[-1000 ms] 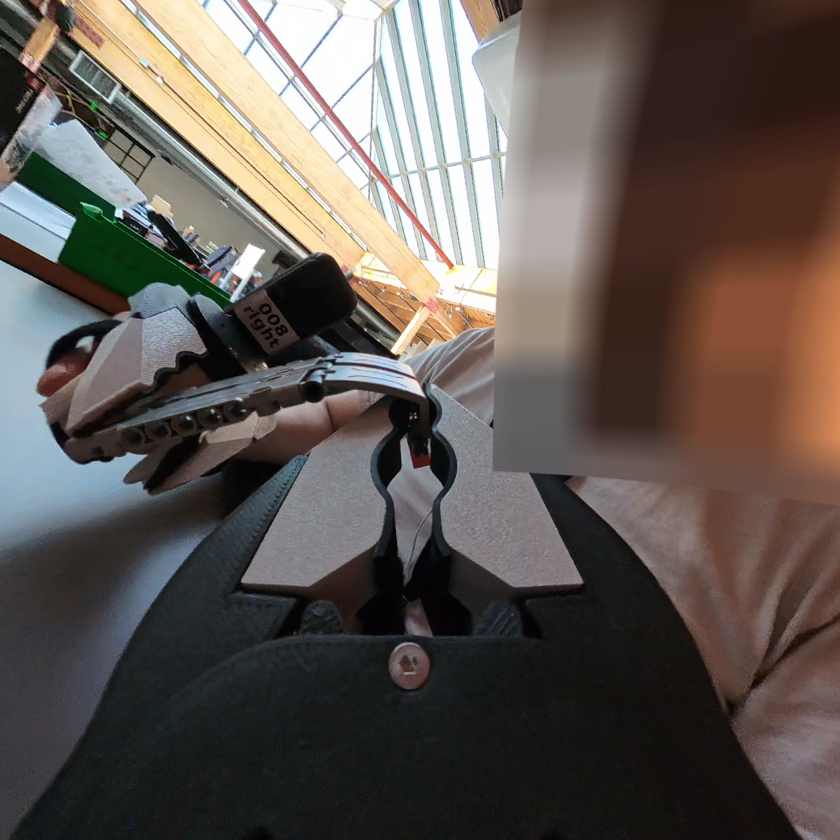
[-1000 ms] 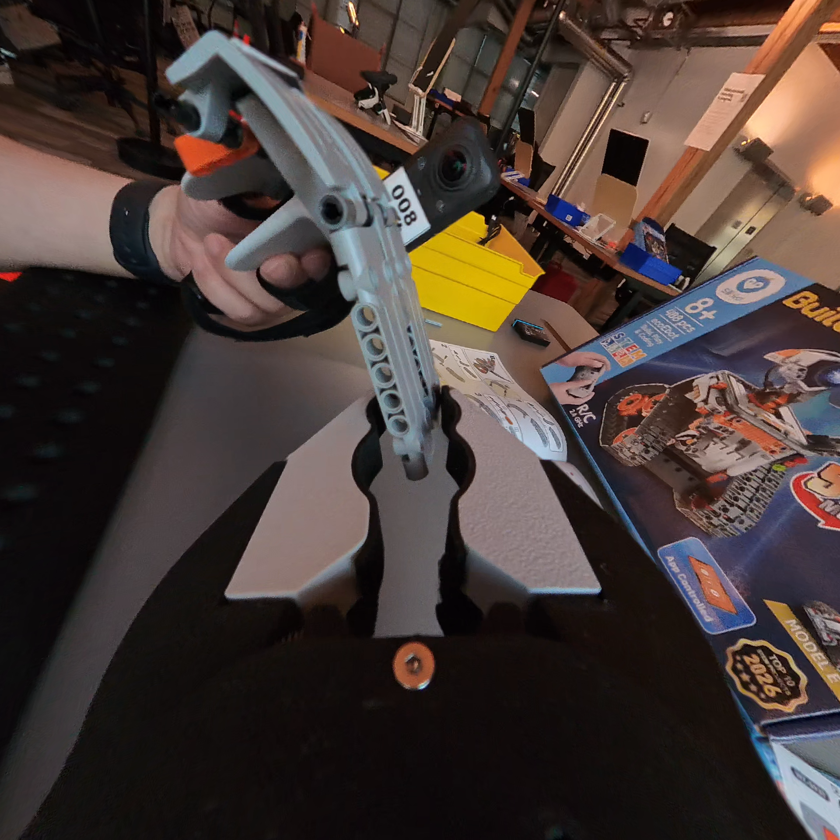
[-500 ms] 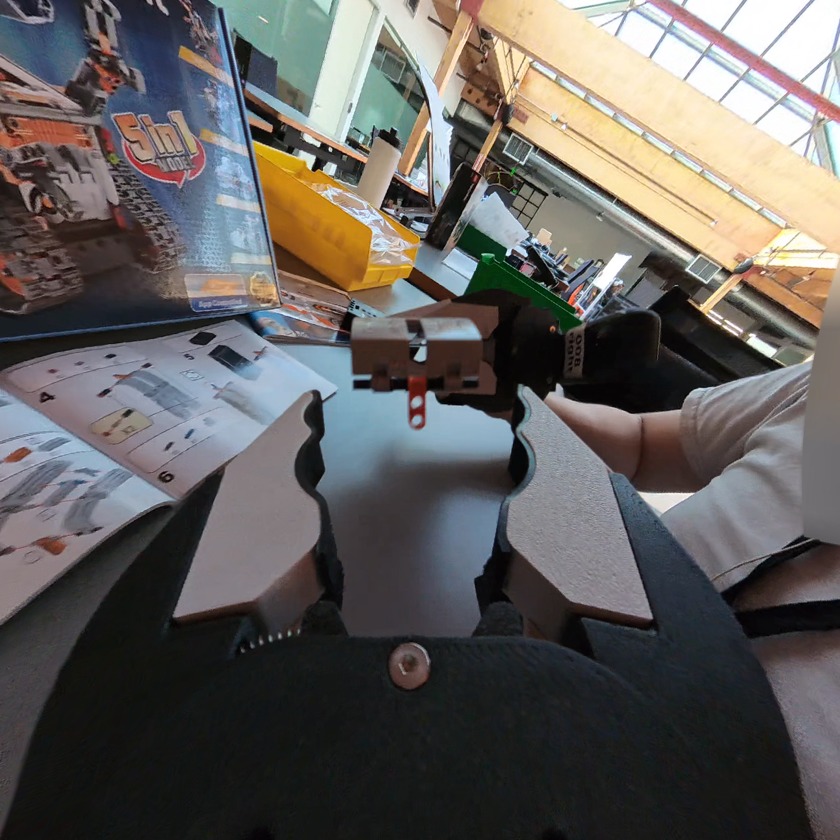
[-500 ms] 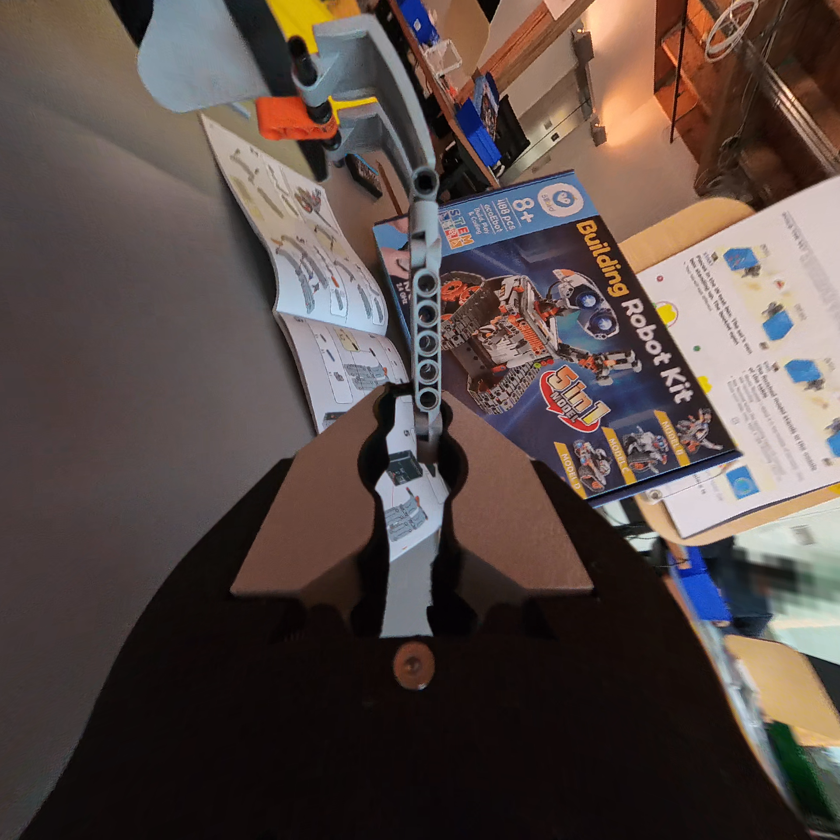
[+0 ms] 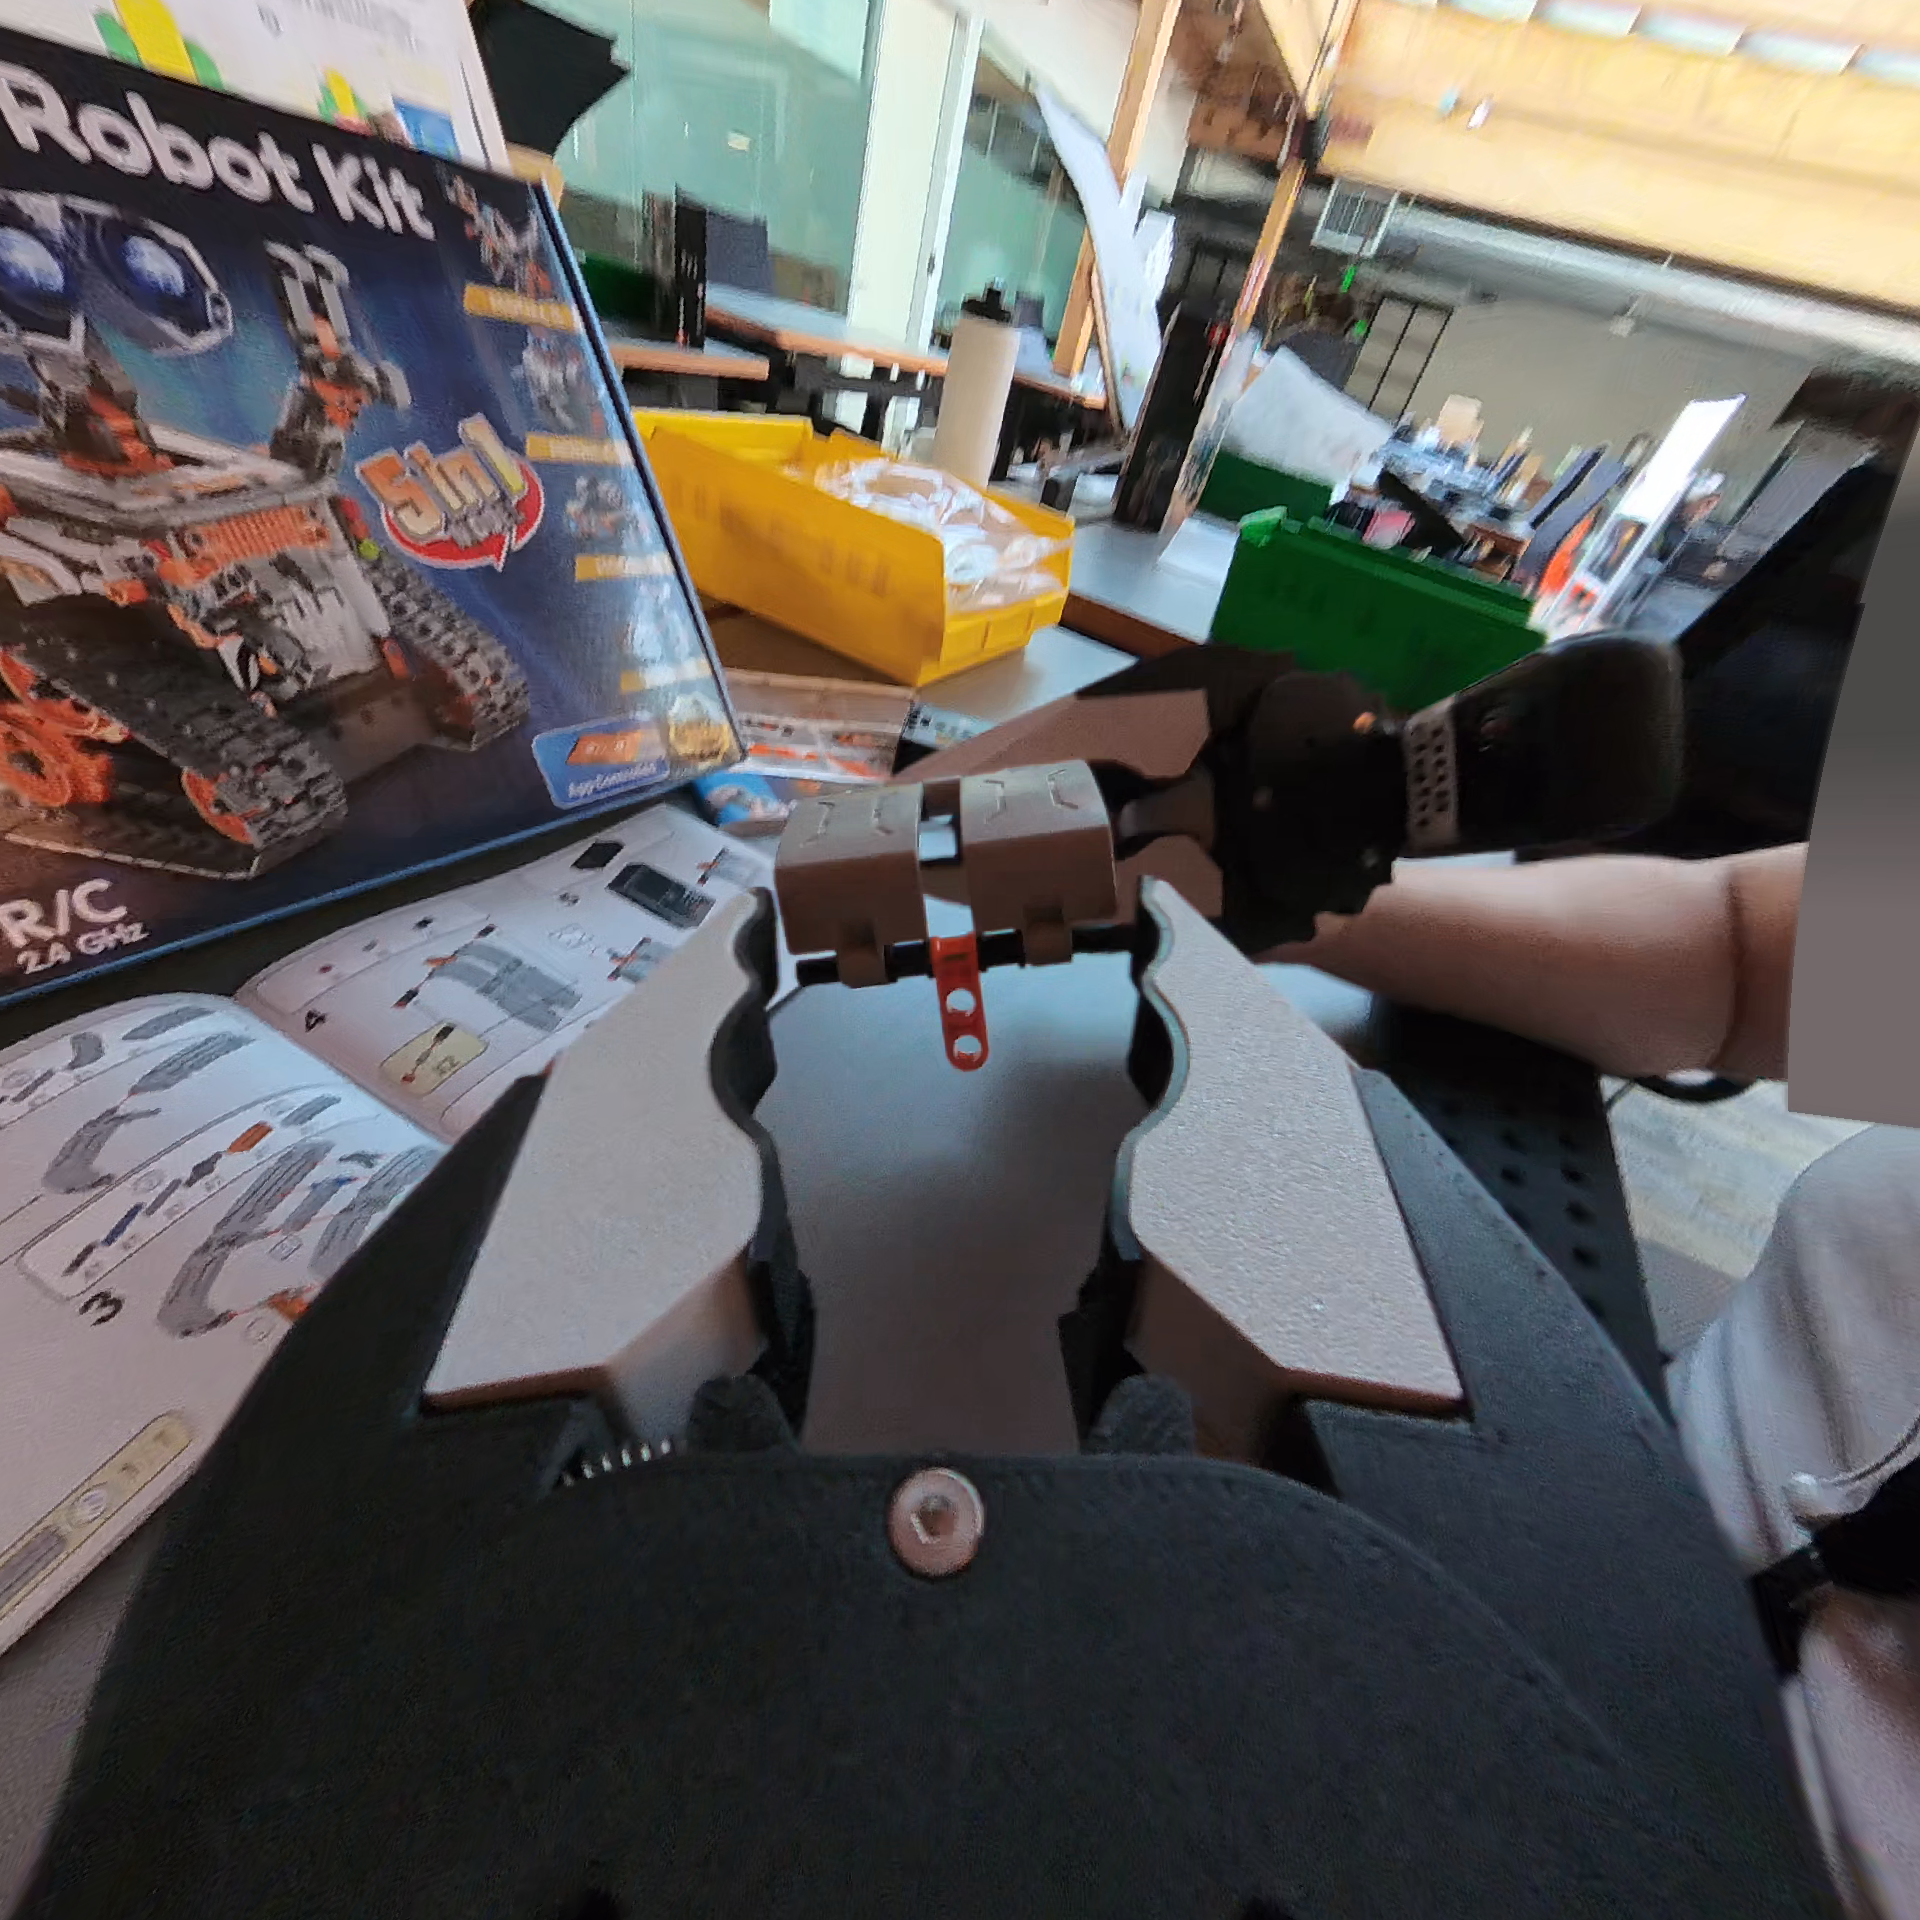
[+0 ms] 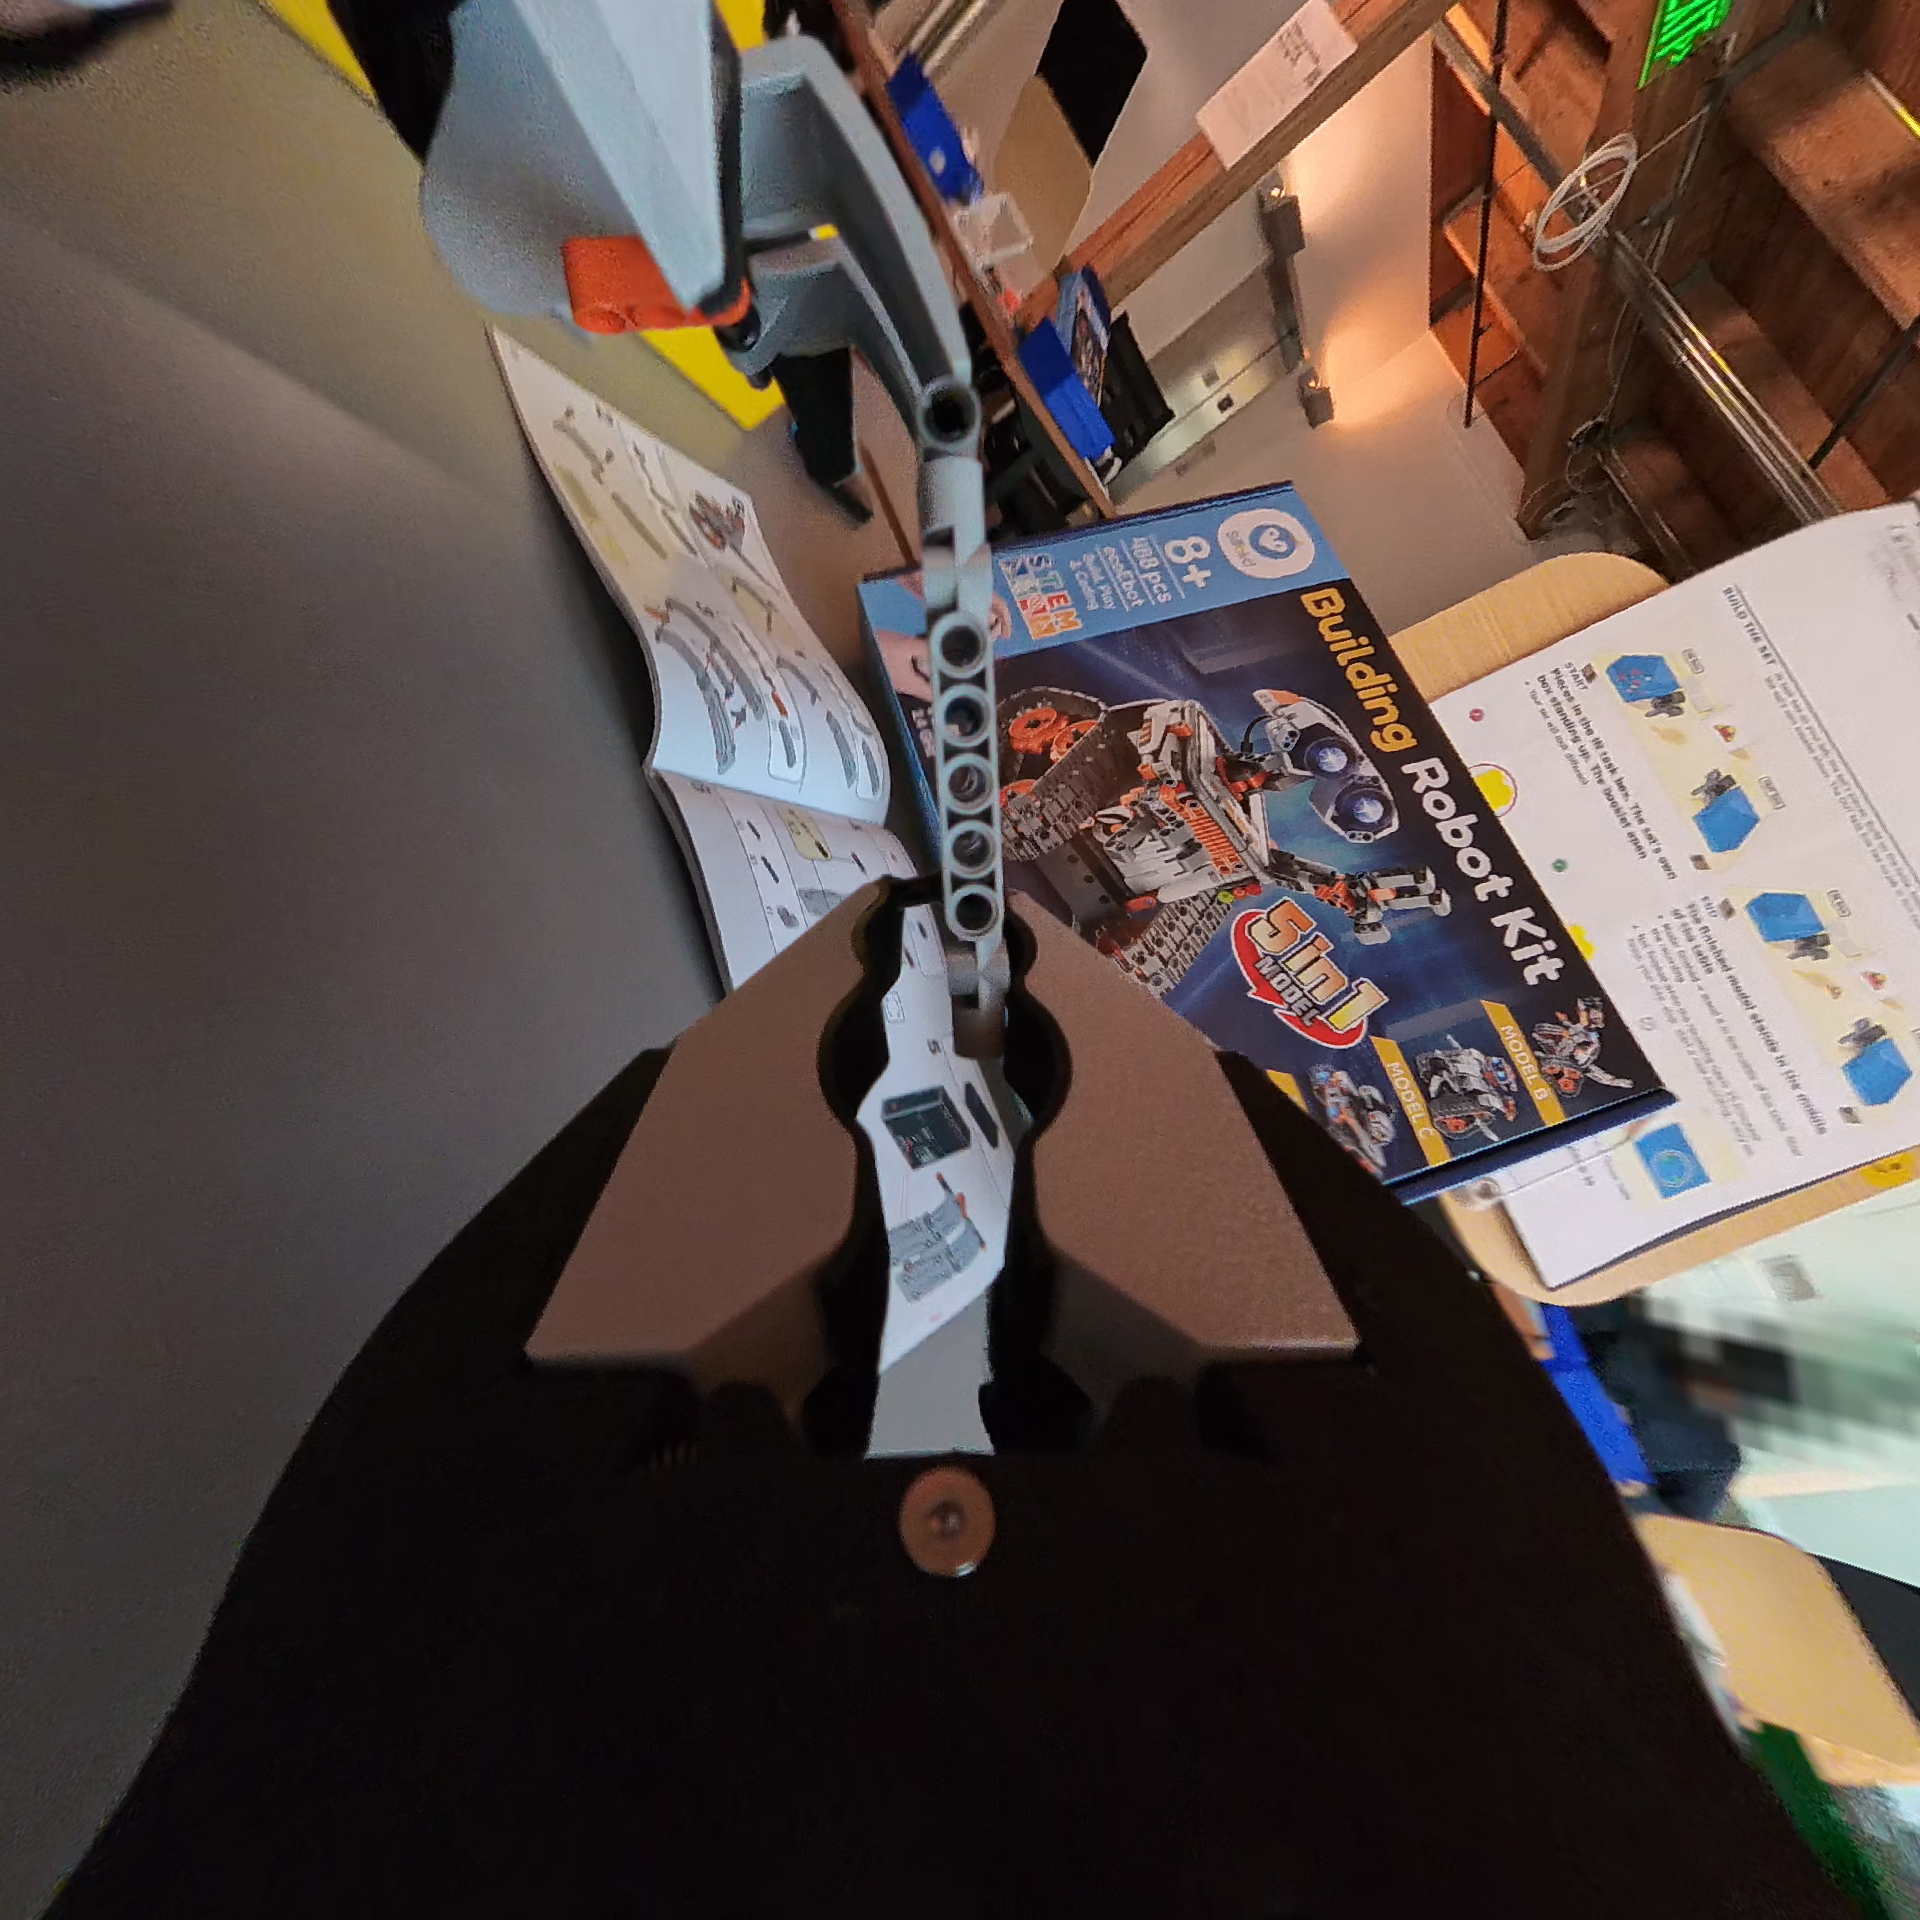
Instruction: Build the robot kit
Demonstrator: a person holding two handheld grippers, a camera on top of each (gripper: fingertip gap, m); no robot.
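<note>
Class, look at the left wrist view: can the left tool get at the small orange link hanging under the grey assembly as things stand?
Probably yes: the left tool is open, and the orange link hangs free between its fingertips with nothing in the way.

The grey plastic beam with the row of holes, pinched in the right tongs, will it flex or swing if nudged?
The grey plastic holed beam looks rigid. Pinched only at its tip by the right tongs, it could pivot.

Both grippers raised above the table, facing each other.
Left gripper (image 5: 951,935): jaws spread wide, nothing between them. Right gripper (image 6: 961,961): jaws nearly closed, clamped on a thin part; bare forearm (image 5: 1538,956) extends behind it.
</note>
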